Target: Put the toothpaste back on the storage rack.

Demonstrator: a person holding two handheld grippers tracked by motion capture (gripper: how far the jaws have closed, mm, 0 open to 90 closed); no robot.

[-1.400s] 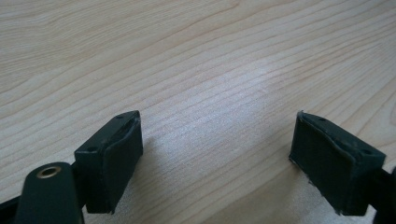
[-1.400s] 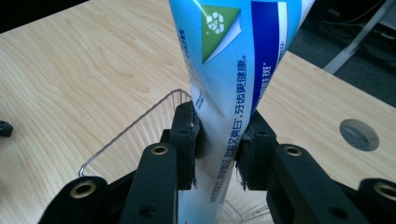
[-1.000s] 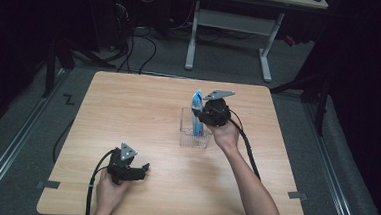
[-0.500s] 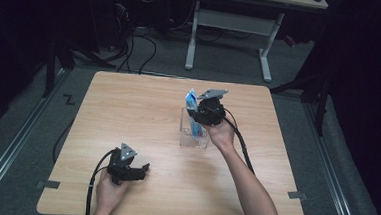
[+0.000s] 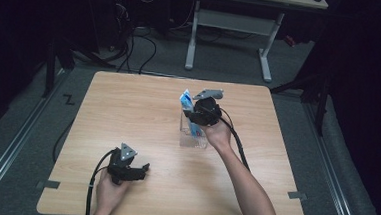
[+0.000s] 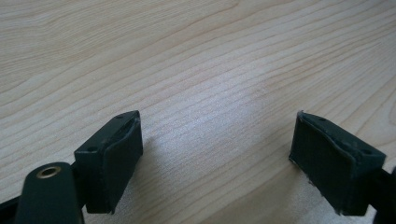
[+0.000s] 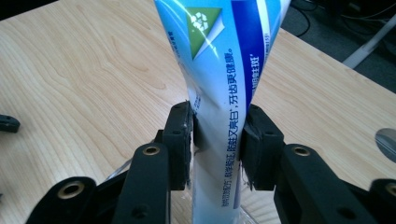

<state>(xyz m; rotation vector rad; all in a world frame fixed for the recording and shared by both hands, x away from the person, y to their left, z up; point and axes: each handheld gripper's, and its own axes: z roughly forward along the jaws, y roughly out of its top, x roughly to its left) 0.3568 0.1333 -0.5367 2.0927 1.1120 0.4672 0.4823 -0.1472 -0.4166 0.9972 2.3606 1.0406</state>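
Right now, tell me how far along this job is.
Done: the blue-and-white tube stands nose-down in the clear cup on the table. In hand: the right gripper has just been easing its jaws open, the tube between them, pads close against it. Left: back the gripper away. The left gripper rests open over bare wood.

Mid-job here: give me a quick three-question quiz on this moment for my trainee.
1. True or false: the left gripper holds something.
2. What stands between the right gripper's jaws?
3. The clear container is: A) on the floor, B) on the table, C) in the left gripper.

Key:
1. False; its jaws stand apart over bare wood.
2. A blue and white toothpaste tube, with the jaws just opening.
3. B.
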